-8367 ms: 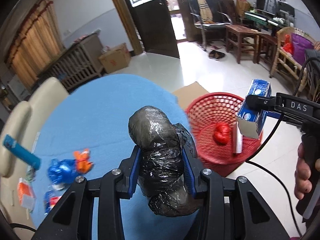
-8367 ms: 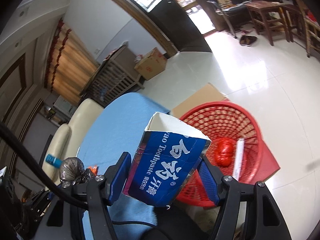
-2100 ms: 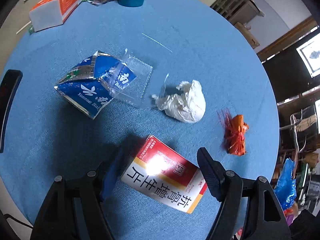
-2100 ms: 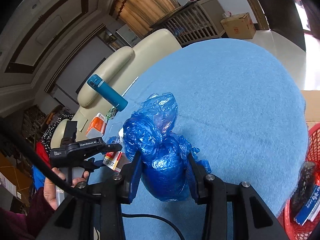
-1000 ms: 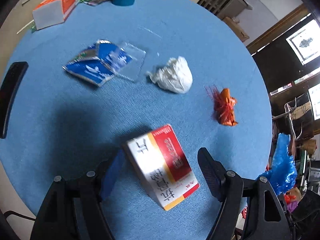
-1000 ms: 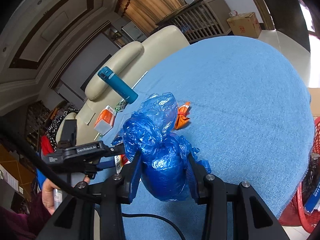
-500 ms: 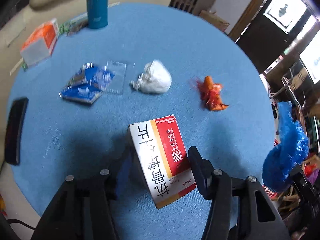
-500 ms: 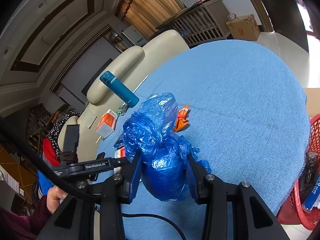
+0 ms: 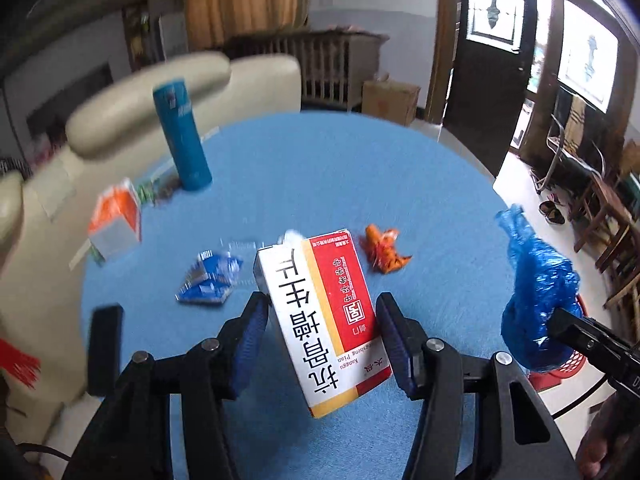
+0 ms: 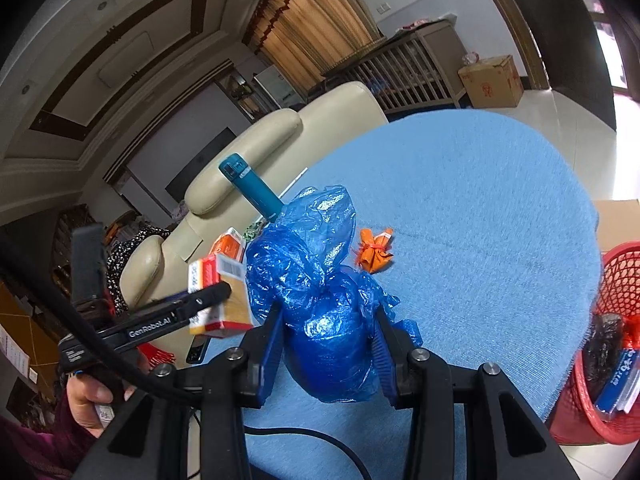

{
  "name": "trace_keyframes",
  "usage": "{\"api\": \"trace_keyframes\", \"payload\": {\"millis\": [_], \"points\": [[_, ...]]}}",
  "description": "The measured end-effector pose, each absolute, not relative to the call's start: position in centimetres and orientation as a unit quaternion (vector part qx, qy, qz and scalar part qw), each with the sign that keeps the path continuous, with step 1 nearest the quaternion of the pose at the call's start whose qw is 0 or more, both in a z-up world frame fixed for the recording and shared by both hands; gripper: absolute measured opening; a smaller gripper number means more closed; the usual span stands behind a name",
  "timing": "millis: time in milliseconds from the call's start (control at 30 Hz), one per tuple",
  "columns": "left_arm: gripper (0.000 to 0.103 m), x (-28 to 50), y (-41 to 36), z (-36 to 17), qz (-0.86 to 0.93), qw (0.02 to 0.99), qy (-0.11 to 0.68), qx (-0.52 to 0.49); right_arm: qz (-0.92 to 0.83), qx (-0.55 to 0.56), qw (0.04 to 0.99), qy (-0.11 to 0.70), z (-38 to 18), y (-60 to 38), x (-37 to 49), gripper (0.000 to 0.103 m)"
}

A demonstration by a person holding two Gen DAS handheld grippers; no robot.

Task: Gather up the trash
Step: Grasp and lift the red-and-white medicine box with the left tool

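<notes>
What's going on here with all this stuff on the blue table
A person is clearing trash off the round blue table with two handheld grippers. The left gripper has just closed its jaws on a red and white medicine box and holds it above the table. The right gripper grips a knotted blue plastic bag. A red basket beside the table already holds some trash. An orange wrapper and crumpled blue packet remain.

Home living/dining room. Evidence: round table [image 9: 360,168] under a blue cloth, cream leather chairs [image 9: 152,92] pulled up to it, tan curtains [image 10: 316,20] with a coffered ceiling [image 10: 120,60], wooden slatted crib [image 10: 412,68], dark wooden door [image 9: 484,76] with glazed panels. Tiled floor [image 10: 560,112] held a cardboard box [image 10: 492,80]; wooden chairs [image 9: 608,216] and slippers [image 9: 552,208] sat by the door.
</notes>
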State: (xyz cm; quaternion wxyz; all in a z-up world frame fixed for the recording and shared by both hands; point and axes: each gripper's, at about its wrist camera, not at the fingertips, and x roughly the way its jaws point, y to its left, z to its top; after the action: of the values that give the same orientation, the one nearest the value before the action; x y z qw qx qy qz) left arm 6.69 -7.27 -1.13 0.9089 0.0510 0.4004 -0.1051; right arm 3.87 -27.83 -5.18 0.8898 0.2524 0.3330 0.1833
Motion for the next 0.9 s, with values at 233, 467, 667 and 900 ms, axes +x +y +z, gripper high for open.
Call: {"api": "trace_keyframes", "payload": {"millis": [233,467,667,900], "points": [[0.058,5.0,-8.0,0.4,-0.108,0.923,0.36,0.084,0.181,0.254,0.894,0.321,-4.5,-28.2,2.5,0.044],[0.058,4.0,-7.8,0.8,-0.102,0.929,0.344,0.092,0.187,0.254,0.894,0.318,-4.3,-28.3,2.1,0.044],[0.058,2.9,-7.7,0.9,-0.103,0.931,0.336,0.096,0.192,0.25,0.892,0.323,-4.3,-28.2,1.8,0.044],[0.058,2.4,-7.9,1.3,-0.114,0.933,0.327,0.094,0.19,0.242,0.897,0.317,-3.4,-27.8,1.2,0.044]]}}
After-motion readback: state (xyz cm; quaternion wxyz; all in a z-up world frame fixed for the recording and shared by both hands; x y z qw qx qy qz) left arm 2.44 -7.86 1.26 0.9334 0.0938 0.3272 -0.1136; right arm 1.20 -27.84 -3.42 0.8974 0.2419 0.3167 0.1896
